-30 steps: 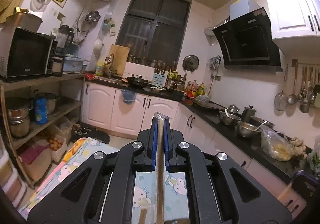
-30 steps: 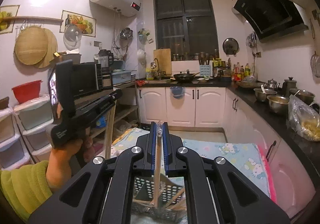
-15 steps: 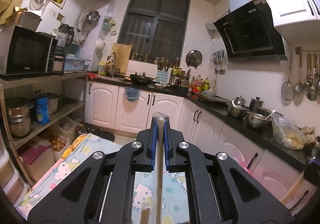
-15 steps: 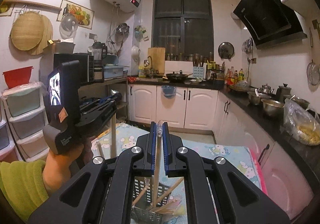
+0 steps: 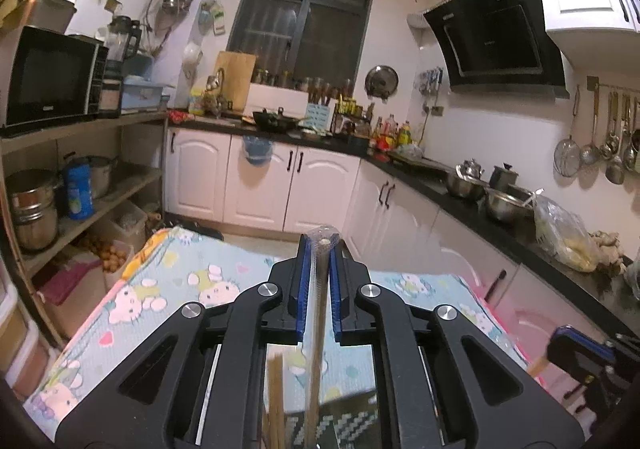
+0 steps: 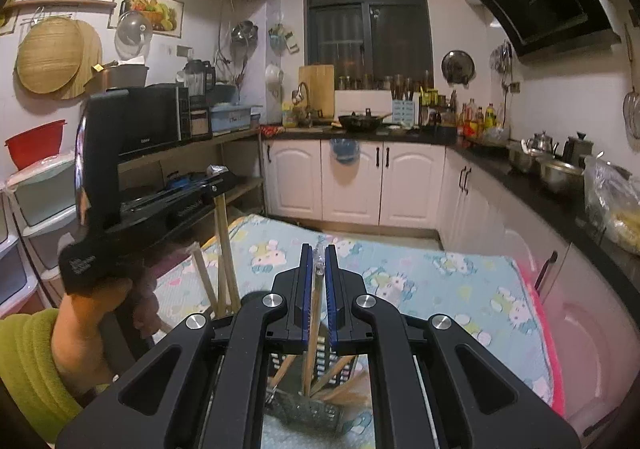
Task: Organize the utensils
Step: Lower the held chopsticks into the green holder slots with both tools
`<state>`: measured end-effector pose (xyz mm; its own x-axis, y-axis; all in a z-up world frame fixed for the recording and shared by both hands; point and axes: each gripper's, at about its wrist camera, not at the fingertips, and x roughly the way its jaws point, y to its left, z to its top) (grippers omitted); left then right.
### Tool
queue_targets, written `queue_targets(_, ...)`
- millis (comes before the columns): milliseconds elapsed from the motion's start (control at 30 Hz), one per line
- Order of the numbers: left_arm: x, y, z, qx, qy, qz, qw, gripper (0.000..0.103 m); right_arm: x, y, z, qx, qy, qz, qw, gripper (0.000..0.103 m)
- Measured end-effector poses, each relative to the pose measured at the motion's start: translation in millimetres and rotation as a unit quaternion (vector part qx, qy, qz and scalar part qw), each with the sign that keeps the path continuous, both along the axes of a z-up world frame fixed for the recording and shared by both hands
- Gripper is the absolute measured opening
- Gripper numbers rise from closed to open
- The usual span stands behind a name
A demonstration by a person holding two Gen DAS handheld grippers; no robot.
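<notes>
In the left wrist view my left gripper (image 5: pixel 319 245) is shut on a plastic-wrapped chopstick (image 5: pixel 315 329) that stands upright between the blue pads, beside bare wooden chopsticks (image 5: pixel 274 397). In the right wrist view my right gripper (image 6: pixel 318 253) is shut on another wrapped chopstick (image 6: pixel 315 313). Its lower end reaches down into a metal mesh utensil basket (image 6: pixel 304 409) holding several chopsticks. The left gripper (image 6: pixel 218 175), held by a hand in a green sleeve, hangs left of the basket with its chopstick (image 6: pixel 224 249) pointing down.
The basket stands on a table covered by a cartoon-cat cloth (image 6: pixel 440 289). An open shelf with a microwave (image 5: pixel 52 77) is to the left. A black counter with steel bowls (image 5: pixel 504 205) and a plastic bag runs along the right.
Both grippers have sunk toward the table with their chopsticks still gripped. The basket and the cloth now fill more of the lower views.
</notes>
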<state>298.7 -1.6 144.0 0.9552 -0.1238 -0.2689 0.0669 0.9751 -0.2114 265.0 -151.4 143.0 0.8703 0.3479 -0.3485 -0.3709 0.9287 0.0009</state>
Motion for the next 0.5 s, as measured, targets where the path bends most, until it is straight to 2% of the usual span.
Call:
queue_targets(367,-18.8,4.3,-8.8,0.008,0.053,-0.026,0.9982,0.007,-13.4,-4.7,-10.5,0.007,0.032,-0.004,0.999,0.007)
queue_targets(500,-28.4,7.5,-8.5,0.007,0.064,-0.034,0.9974,0.014,-21.1,-5.4,-13.0,0.003,0.041,-0.004,0.999,0.007)
